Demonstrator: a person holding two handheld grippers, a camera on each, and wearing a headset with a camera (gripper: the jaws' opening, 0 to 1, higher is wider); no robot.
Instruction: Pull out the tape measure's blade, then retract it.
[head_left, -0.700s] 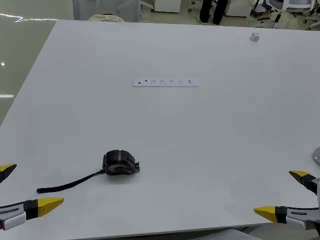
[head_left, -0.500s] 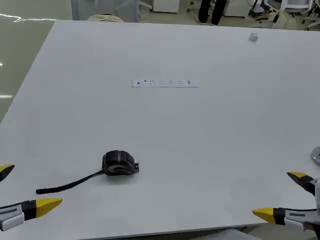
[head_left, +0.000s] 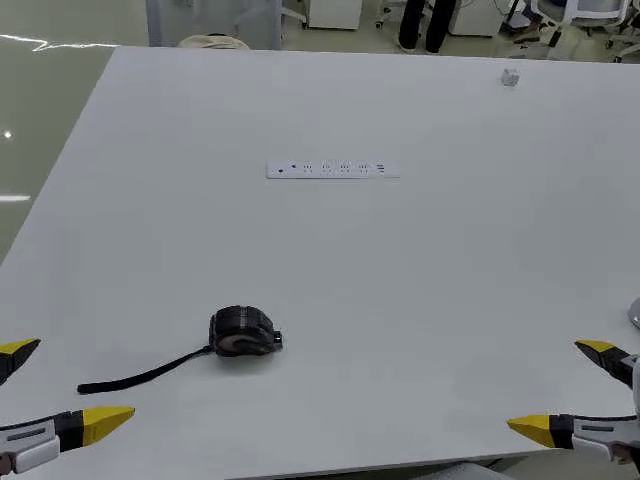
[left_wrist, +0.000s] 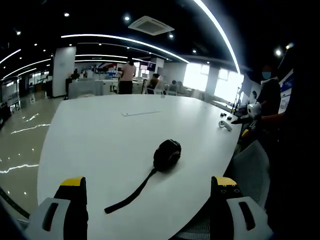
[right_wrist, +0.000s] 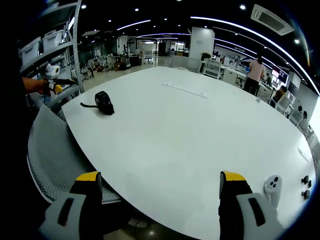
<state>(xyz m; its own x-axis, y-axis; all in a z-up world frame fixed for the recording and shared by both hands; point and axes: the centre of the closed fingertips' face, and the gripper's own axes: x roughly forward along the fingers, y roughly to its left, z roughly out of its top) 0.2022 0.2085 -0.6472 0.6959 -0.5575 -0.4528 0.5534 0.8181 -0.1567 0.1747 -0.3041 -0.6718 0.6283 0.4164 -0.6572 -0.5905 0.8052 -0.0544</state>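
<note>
Holding left tongs (head_left: 75, 380) and right tongs (head_left: 550, 386) apart, empty, at the surface's (head_left: 420, 280) near edge. Nothing blocking the tape measure (head_left: 244, 332) near the left tongs, strap (head_left: 140, 376) trailing; power strip (head_left: 332, 169) well beyond.

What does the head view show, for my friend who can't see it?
A round black tape measure with a black strap trailing left lies near the front of a big white table. Two yellow-tipped grippers, the left gripper and the right gripper, hang open at the bottom corners, touching nothing. A long white power strip lies farther back.

Open table (head_left: 450, 300) around tape measure (head_left: 243, 331); power strip (head_left: 332, 169), apparently, well beyond.
</note>
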